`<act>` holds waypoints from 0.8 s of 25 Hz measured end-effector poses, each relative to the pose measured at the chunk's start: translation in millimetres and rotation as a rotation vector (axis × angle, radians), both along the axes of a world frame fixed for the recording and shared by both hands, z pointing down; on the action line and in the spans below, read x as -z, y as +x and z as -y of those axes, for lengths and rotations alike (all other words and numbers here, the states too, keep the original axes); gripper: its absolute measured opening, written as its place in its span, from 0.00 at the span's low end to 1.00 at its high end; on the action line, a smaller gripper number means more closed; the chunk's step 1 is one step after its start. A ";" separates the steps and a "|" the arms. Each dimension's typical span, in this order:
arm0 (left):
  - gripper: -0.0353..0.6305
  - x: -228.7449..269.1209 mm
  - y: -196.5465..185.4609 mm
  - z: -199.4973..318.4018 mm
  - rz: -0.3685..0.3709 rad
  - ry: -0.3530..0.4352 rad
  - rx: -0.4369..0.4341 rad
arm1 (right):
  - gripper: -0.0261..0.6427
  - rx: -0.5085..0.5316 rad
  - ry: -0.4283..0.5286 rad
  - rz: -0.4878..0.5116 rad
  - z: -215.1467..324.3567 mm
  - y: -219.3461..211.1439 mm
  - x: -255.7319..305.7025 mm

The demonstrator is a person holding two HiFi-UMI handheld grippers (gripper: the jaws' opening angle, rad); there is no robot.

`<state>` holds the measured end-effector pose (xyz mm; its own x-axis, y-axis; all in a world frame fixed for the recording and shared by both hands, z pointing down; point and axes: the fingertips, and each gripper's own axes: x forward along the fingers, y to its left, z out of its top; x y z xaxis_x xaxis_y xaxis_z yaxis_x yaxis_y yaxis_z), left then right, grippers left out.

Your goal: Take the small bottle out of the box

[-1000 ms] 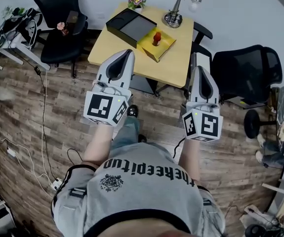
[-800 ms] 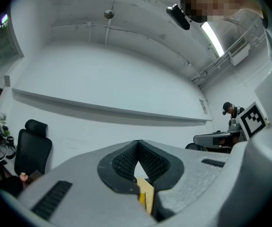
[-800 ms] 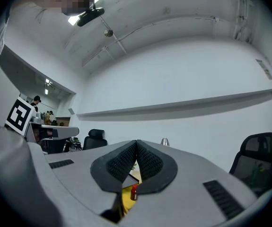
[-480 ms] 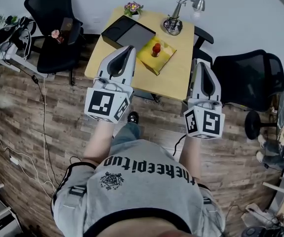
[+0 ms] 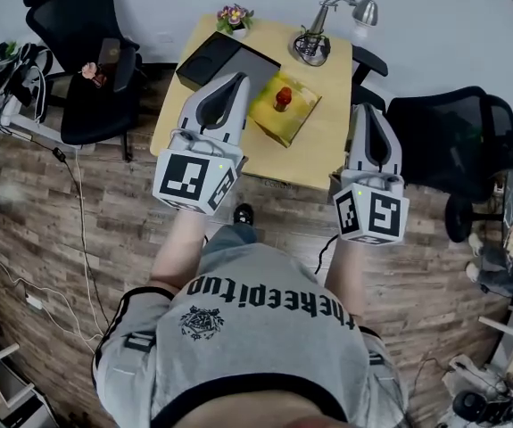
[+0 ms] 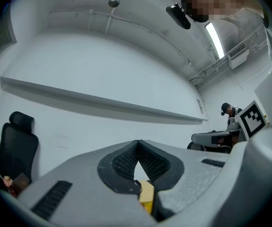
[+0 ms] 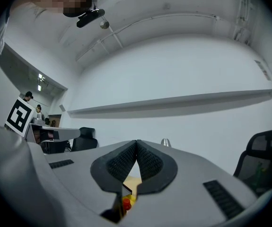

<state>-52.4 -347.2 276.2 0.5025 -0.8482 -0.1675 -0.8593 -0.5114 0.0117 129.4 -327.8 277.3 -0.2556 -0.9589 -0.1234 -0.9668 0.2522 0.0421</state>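
- The left gripper [image 5: 236, 79] and the right gripper [image 5: 364, 111] are both pointing forward with their jaws closed, tips meeting and nothing caught between them; each gripper's own view is showing the ribbed pads pressed together at the tip (left gripper [image 6: 136, 144], right gripper [image 7: 136, 144]).
- A person in a grey printed shirt [image 5: 256, 328] is standing on a wooden floor [image 5: 51, 212], holding one gripper in each hand, facing a light wooden table [image 5: 314, 145].
- The left gripper is reaching over the table's near edge, just beside the yellow box [image 5: 278, 127]; the right gripper is hanging at the table's right-hand edge, apart from the box.
- The small bottle [image 5: 283, 98], red-capped, is standing upright inside the open yellow box, near the middle of the table, with neither gripper touching it.
- The bottle's red cap [image 7: 125, 203] is peeking through the gap beneath the right gripper's closed tips; a slice of the yellow box [image 6: 146, 196] is showing beneath the left gripper's.
- A black case [image 5: 204, 59] is lying just beside the box on its far left, with a flower pot [image 5: 232, 16] and a desk lamp [image 5: 314, 38] standing along the table's far edge.
- Black office chairs are flanking the table, one at left [image 5: 78, 34] and one at right [image 5: 448, 136].
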 end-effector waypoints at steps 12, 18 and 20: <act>0.06 -49.2 21.1 64.9 0.106 -0.134 -0.176 | 0.04 -0.035 -0.041 0.004 59.2 -10.4 -19.7; 0.22 -98.3 42.2 79.2 0.183 -0.272 -0.317 | 0.04 -0.055 -0.074 -0.001 75.5 -9.0 -32.7; 0.28 -115.0 48.1 83.1 0.217 -0.312 -0.362 | 0.04 -0.066 -0.086 -0.002 80.0 -7.1 -37.6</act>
